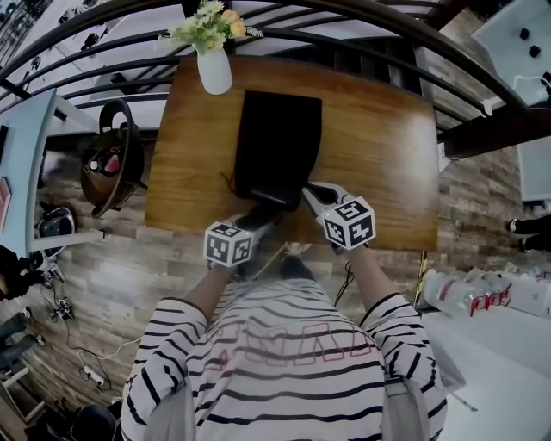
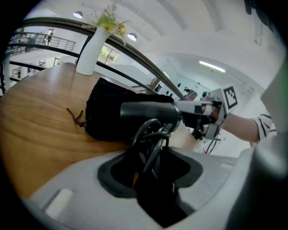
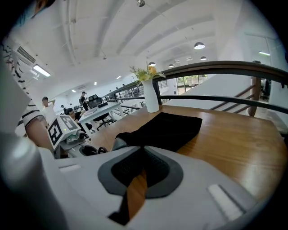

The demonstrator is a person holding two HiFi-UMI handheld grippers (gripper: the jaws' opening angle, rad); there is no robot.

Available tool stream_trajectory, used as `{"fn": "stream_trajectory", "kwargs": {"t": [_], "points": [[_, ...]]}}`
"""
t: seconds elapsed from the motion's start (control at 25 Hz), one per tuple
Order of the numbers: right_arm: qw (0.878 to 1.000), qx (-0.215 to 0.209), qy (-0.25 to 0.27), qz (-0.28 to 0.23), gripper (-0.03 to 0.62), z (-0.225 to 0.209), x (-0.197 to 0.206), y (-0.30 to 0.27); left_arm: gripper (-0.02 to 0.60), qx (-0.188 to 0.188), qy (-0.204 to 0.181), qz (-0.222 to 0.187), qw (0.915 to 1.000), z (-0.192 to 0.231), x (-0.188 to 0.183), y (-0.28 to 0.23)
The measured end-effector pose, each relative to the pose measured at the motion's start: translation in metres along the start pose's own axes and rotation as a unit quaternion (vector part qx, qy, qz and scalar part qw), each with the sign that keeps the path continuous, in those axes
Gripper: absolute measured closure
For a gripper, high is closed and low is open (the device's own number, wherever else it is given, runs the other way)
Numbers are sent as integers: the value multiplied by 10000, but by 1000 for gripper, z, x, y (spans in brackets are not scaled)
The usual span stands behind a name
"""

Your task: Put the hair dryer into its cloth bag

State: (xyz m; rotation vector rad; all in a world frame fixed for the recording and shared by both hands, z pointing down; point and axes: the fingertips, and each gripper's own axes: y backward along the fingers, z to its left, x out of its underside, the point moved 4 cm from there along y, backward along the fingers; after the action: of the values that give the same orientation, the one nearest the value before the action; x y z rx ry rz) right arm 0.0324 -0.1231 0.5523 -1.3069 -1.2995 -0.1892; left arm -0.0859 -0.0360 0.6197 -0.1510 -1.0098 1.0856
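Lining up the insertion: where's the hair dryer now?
Head view, centre: the hair dryer is in the left gripper at the cloth bag's near end, by the table's near edge.

The table [image 1: 379,146] is warm brown with a streaky wood grain. On it the bag [image 1: 277,142] is plain black, and the hair dryer [image 2: 150,112] at its near edge is black too. At the table's far edge a white vase [image 1: 214,71] holds yellow and white flowers [image 1: 211,21] with green leaves. The left gripper [image 1: 261,214] and right gripper [image 1: 310,193] are pale grey with black pads, and their cubes are white with black squares. The shirt [image 1: 258,379] is white with black stripes.
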Motion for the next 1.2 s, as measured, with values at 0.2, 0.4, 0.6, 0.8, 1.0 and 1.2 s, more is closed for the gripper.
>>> {"fn": "stream_trajectory", "kwargs": {"t": [0.2,0.4,0.6,0.8,1.0,1.2], "points": [[9999,18,98,-42,580,11,7,8,400,-84,175,-57,9998,6,-3,-4],[9997,56,212,-97,580,19,11,16,400,-194,289,-127,9993,12,-12,-11],[9997,73,189,-156,580,26,22,25,400,-250,330,-173,9990,6,-19,-22],[9997,61,150,-172,580,29,28,26,400,-276,302,-215,9989,7,-33,-36],[9995,36,254,-169,580,29,29,29,400,-317,319,-287,9986,6,-47,-50],[9993,-37,332,-182,580,33,31,30,400,-369,405,-361,9978,7,-57,-61]]}}
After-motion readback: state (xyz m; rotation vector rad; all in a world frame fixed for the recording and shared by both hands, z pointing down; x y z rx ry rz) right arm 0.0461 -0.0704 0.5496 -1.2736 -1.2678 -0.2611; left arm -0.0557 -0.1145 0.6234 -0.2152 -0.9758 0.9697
